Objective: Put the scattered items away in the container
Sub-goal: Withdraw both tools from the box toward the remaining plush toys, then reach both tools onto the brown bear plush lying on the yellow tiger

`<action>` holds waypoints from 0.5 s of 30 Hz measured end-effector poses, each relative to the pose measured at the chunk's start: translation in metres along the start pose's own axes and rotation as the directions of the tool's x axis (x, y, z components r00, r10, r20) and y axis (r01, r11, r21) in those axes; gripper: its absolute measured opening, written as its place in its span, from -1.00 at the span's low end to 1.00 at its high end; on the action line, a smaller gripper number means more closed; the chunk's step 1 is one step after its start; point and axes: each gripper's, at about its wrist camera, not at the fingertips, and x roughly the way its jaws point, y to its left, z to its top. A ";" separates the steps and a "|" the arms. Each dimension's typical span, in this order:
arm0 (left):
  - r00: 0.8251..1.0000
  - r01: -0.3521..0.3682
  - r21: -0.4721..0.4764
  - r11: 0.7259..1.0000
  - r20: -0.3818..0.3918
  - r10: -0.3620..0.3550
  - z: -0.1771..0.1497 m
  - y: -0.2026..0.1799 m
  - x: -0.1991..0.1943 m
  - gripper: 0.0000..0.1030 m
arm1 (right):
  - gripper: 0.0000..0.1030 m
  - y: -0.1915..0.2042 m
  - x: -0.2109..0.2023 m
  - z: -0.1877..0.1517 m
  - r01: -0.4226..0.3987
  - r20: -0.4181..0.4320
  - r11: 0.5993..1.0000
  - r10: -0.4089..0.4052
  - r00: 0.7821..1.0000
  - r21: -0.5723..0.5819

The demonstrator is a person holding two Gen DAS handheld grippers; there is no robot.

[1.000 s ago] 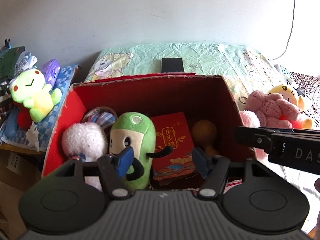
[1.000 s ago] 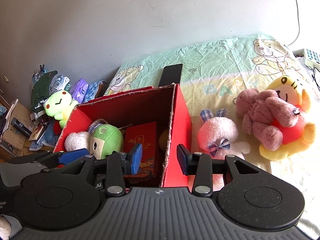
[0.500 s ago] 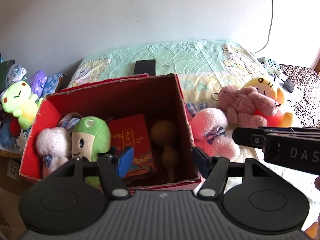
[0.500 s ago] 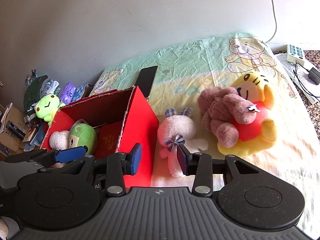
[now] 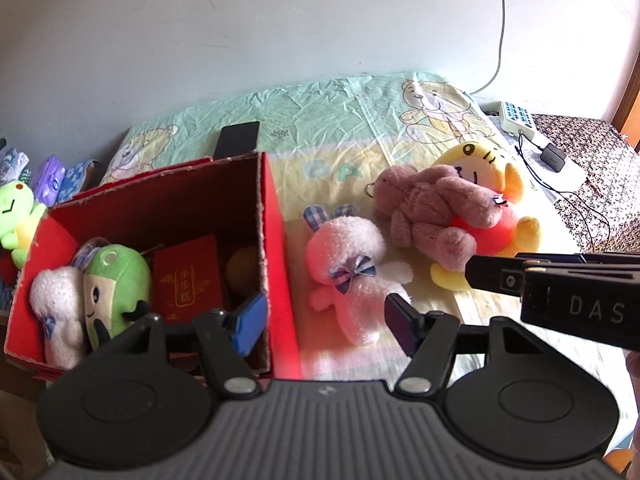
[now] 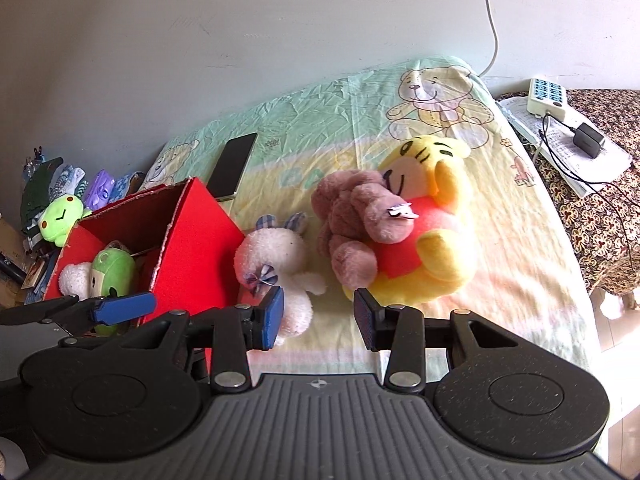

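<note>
The pink bunny (image 6: 276, 256) lies on the bed beside the red box (image 6: 192, 240), at eleven o'clock just beyond the empty, parted right gripper (image 6: 318, 316), its length running toward the gripper, while the left gripper (image 5: 324, 322) is empty and parted too.

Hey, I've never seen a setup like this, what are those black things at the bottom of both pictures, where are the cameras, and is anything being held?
They are two hand-held grippers, one in each of a person's hands, and each carries a wide-angle camera looking along its two fingers. One picture comes from the left gripper, the other from the right gripper. Both are open and hold nothing. On the bed lie a white bunny, a brown plush on a yellow bear, and a phone. The red box beside the bunny already holds a green plush, a white plush and a red packet.
</note>
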 end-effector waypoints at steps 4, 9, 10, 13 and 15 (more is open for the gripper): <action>1.000 0.011 0.009 1.000 -0.013 -0.011 0.000 -0.017 0.006 0.32 | -0.19 -0.019 -0.002 0.000 0.024 -0.012 1.000 -0.024 1.000 0.015; 0.999 0.027 0.012 1.000 -0.035 -0.027 -0.003 -0.038 0.015 0.39 | -0.19 -0.036 -0.003 -0.002 0.030 -0.024 0.999 -0.030 0.999 0.024; 0.999 0.030 0.009 1.000 -0.039 -0.029 -0.003 -0.040 0.016 0.42 | -0.19 -0.039 -0.004 -0.002 0.029 -0.026 0.999 -0.028 0.999 0.027; 0.998 0.032 0.006 0.999 -0.056 -0.031 -0.004 -0.050 0.022 0.43 | -0.19 -0.048 -0.003 0.000 0.021 -0.027 0.999 -0.020 0.999 0.038; 0.997 0.034 0.006 0.999 -0.067 -0.033 -0.005 -0.056 0.026 0.43 | -0.18 -0.053 -0.002 0.001 0.019 -0.026 0.999 -0.018 0.999 0.049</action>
